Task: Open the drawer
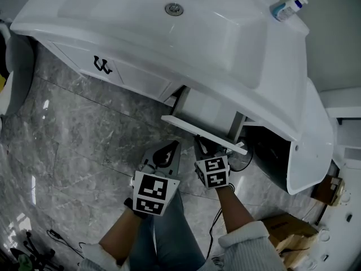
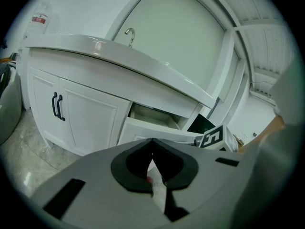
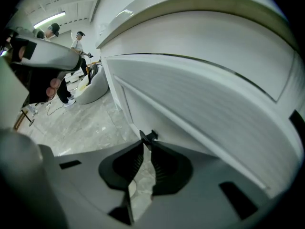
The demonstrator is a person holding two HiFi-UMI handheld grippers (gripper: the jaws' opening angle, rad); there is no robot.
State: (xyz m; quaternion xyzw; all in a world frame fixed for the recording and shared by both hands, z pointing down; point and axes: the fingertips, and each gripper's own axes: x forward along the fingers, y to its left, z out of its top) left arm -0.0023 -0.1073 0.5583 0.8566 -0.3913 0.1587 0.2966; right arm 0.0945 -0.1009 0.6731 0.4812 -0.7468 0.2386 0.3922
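drawer [image 1: 204, 133] part-open under sink [image 1: 186, 35], 12 o'clock of right tool [image 1: 202, 145], which is clenched on its small black handle [image 3: 149, 137], best hold. stiff, likely light, should slide straight. left tool [image 2: 152, 144] closed, empty.

Three cameras on one white cabinet [image 1: 130, 75]: one overhead, two riding low.

The head view looks steeply down from above the sink [image 1: 169, 16], taking in the drawer [image 1: 206, 131], the left hand-held gripper [image 1: 171, 147], the right hand-held gripper [image 1: 201, 144] and the floor [image 1: 73, 145]. The left gripper view sits low and further back, facing up and across at the cabinet front; it shows the whole drawer and the right hand-held gripper's marker cube [image 2: 212, 138]. The right gripper view is pressed in close, with the handle [image 3: 150, 137] at its jaw tips and the drawer front filling most of the frame, looking along the cabinet to the floor beyond. All three views share the drawer.
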